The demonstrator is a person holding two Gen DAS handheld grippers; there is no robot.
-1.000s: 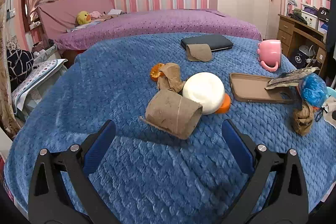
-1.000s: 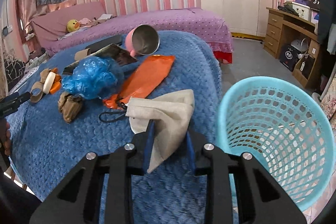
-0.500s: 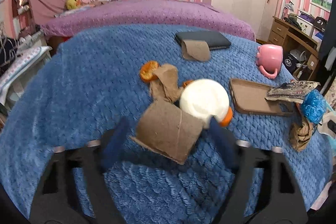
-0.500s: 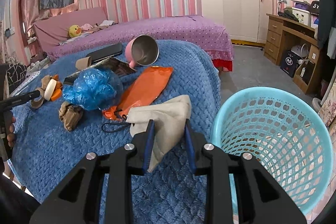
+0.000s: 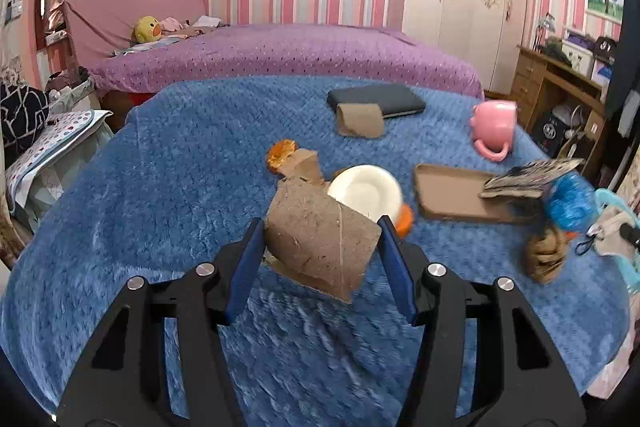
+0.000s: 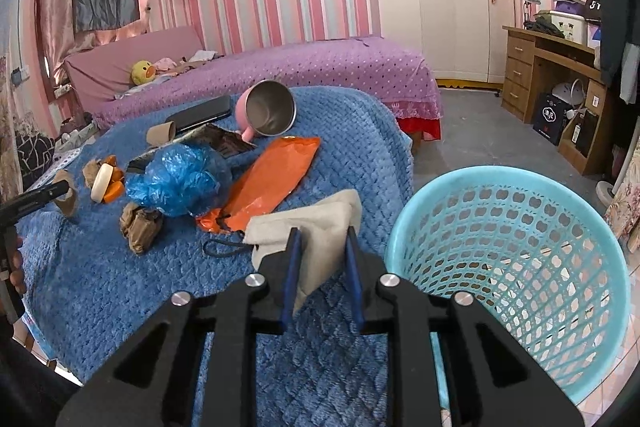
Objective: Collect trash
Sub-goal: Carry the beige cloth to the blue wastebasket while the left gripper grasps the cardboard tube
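Closing since before, left hand-held gripper [image 5: 320, 227] clasps cardboard tube [image 5: 320, 247] — right [image 6: 322, 235] pinches cloth [image 6: 316, 227] — over blue blanket [image 5: 160, 187].

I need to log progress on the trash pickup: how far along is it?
Nothing done: the basket looks empty. In hand: the left tool has just closed on the cardboard tube; the right tool grips the beige cloth. Left: blue bag, orange wrapper, crumpled paper.

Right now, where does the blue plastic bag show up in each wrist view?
Left wrist: blue plastic bag at the far right edge, beside the turquoise basket.
Right wrist: blue plastic bag left of centre, beside the orange bag.
Shared landmark: the pink mug.
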